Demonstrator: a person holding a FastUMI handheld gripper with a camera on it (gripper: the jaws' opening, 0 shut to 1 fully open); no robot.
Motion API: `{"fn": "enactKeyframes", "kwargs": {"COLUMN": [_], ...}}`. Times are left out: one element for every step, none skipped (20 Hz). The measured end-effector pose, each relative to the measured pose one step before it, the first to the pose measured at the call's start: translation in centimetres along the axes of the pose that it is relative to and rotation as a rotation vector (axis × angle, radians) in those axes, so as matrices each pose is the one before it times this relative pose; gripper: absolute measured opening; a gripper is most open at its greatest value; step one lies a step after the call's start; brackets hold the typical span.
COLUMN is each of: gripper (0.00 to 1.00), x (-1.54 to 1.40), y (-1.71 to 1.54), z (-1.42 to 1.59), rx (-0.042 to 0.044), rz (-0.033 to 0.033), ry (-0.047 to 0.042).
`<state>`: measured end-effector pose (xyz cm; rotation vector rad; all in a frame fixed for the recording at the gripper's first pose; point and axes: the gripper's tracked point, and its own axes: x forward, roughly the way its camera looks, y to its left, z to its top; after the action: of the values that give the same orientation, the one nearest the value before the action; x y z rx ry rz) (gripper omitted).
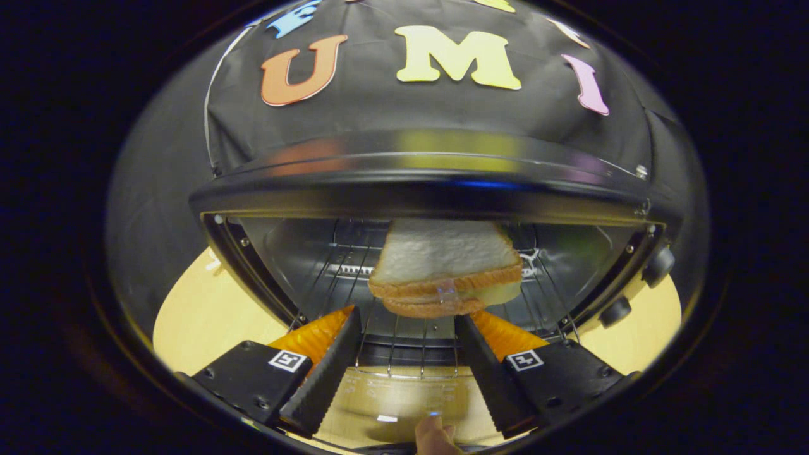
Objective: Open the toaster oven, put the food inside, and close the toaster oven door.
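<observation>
While gripper point(407, 325) jaws gape, sandwich point(445, 268) rests on oven rack point(404, 344), pale tabletop point(208, 316) below.

A white-topped sandwich point(445, 268) with brown crusts and a pale yellow filling is seen on the silver wire rack point(404, 344) of the black-framed toaster oven point(417, 196). The oven's interior walls are rendered in shiny grey metal, and two black round knobs point(657, 265) are carried on its side. The clear glass door point(398, 404) is tinted by the pale yellow tabletop point(202, 316) beneath it. A small black-and-white square marker point(289, 361) is borne by each side of the gripper point(407, 322), whose fingers are spread apart.
</observation>
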<state>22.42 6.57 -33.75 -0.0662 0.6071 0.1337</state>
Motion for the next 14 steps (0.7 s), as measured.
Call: {"fn": "enactKeyframes", "kwargs": {"gripper": [1.00, 1.00, 1.00, 1.00, 1.00, 1.00, 1.00, 1.00, 1.00, 1.00, 1.00, 1.00, 1.00, 1.00], "x": [-0.467, -0.438, -0.316, -0.557, -0.483, -0.367, -0.561, -0.479, -0.621, -0.569, -0.923, -0.949, -0.822, -0.856], "y": [-0.027, 0.029, 0.132, -0.153, -0.012, -0.068, -0.357, 0.068, 0.324, 0.114, -0.337, -0.247, -0.014, -0.042], "z": [-0.350, -0.371, -0.651, -0.594, 0.121, 0.009, -1.113, -1.004, -1.138, -0.476, 0.044, -0.390, -0.556, -0.449], "rx": [-0.00413, -0.00873, -0.01409, -0.02569, 0.00087, 0.00695, 0.01564, 0.01533, 0.02079, 0.00149, -0.01181, -0.01285, -0.00196, 0.00319], "rz": [-0.00278, -0.00062, 0.00428, -0.00882, -0.00156, -0.00651, -0.01072, 0.00561, 0.01386, 0.00374, -0.01944, -0.01146, -0.00551, -0.00512], "ry": [0.00541, 0.00927, 0.01461, 0.00875, -0.03652, -0.01621, 0.01397, 0.01541, 0.01304, -0.01339, -0.02623, -0.01423, -0.01917, -0.00896]}}
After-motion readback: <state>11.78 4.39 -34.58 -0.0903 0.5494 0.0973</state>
